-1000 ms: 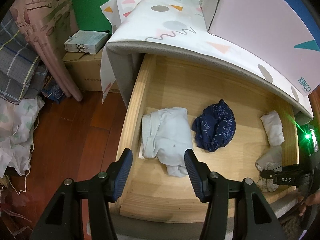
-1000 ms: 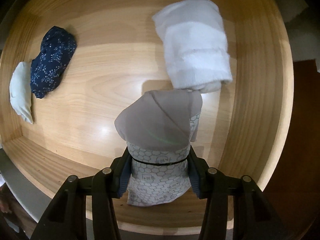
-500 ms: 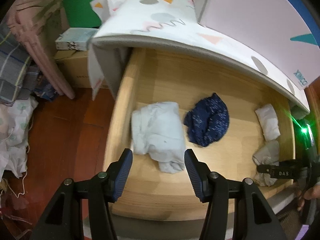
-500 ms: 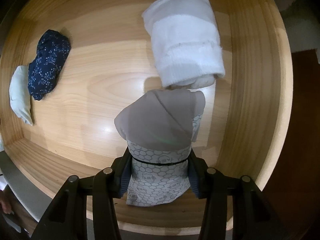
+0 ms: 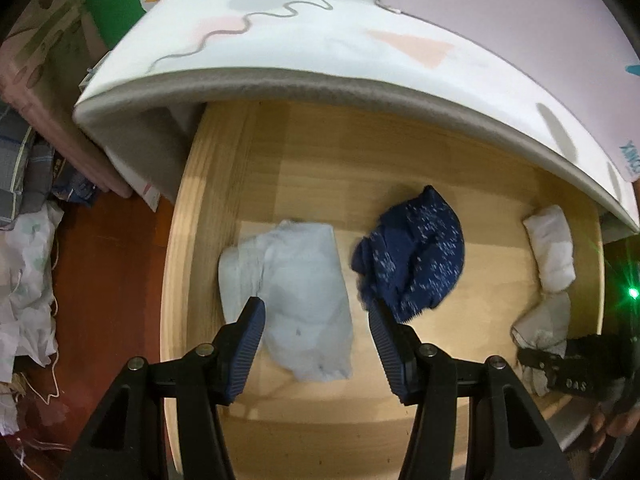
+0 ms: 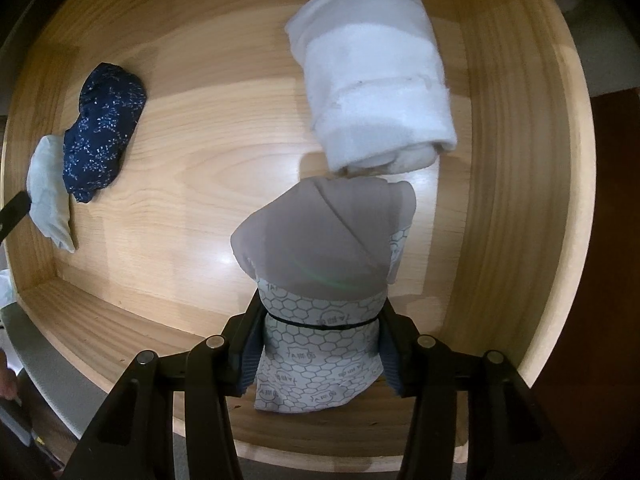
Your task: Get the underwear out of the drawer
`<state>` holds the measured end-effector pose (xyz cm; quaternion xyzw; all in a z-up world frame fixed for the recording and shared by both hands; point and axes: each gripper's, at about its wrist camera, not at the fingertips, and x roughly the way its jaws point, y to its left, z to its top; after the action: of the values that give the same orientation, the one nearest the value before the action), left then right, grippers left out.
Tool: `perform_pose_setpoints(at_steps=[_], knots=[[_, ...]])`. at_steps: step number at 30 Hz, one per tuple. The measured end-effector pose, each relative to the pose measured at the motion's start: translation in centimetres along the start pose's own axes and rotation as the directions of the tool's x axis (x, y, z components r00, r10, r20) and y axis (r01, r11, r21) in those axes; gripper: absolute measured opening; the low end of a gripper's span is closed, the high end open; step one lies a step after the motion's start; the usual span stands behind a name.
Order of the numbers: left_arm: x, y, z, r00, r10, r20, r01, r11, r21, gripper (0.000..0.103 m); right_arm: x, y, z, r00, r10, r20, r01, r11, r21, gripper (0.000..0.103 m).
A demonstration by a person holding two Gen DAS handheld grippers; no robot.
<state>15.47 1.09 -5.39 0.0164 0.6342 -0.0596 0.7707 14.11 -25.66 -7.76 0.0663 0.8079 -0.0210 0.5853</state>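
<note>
The open wooden drawer (image 5: 312, 160) holds several folded garments. My left gripper (image 5: 316, 312) is open, hovering over the pale blue underwear (image 5: 296, 288), its fingers either side of the garment's near end. Dark blue patterned underwear (image 5: 416, 264) lies just right of it. My right gripper (image 6: 320, 332) is shut on the grey underwear with a hexagon-print band (image 6: 324, 252), holding it near the drawer's front right corner. A white rolled garment (image 6: 372, 76) lies just beyond it. The right gripper also shows in the left wrist view (image 5: 560, 364).
A patterned mat-covered top (image 5: 320, 36) overhangs the drawer's back. The drawer's front wall (image 6: 112, 320) lies below my right gripper. Left of the drawer are red-brown floor (image 5: 104, 280), a pink curtain and piles of fabric (image 5: 24, 260).
My left gripper has moved forward and down over the drawer, closer to the pale blue underwear. My right gripper has lifted the grey underwear slightly and stayed shut on it.
</note>
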Motion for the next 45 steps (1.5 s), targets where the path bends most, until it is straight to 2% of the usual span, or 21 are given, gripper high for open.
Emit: perform_pose_setpoints(at_steps=[8,15,21,22,23,24,34,45], knots=[[2.7,0.2,1.7,0.998,0.022,-0.057,-0.022,1.000,-0.007,0.055,0.1,-0.3,0.1,1.000,0.010,-0.001,-0.010,1.000,0.002,0.049],[4.0,-1.1,2.0,0.992,0.096,-0.084,-0.089,0.993,0.084,0.056,-0.6,-0.5,-0.1,1.000,0.012,-0.002,-0.012,1.000,0.003,0.050],[4.6,-1.6,2.0,0.986,0.126,-0.106,-0.114,0.988,0.107,0.056,-0.7,-0.5,-0.1,1.000,0.015,-0.002,-0.015,1.000,0.004,0.051],[4.8,-1.7,1.9,0.985,0.132,-0.109,-0.120,0.986,0.115,0.054,-0.7,-0.4,-0.1,1.000,0.016,-0.002,-0.016,1.000,0.005,0.051],[4.9,-1.8,2.0,0.983,0.148,-0.110,-0.135,0.984,0.119,0.047,-0.6,-0.4,-0.1,1.000,0.018,-0.002,-0.018,1.000,0.005,0.051],[4.9,-1.7,1.9,0.981,0.158,-0.111,-0.145,0.982,0.121,0.046,-0.7,-0.4,-0.1,1.000,0.019,-0.001,-0.019,1.000,0.005,0.051],[4.7,-1.7,0.9,0.977,0.152,-0.148,-0.129,0.980,0.153,0.037,-0.7,-0.6,-0.1,1.000,0.024,0.000,-0.024,1.000,0.006,0.051],[4.6,-0.4,-0.3,0.973,0.085,-0.214,-0.062,0.992,0.113,0.035,-0.8,-0.6,-0.1,1.000,0.025,0.000,-0.025,1.000,0.005,0.051]])
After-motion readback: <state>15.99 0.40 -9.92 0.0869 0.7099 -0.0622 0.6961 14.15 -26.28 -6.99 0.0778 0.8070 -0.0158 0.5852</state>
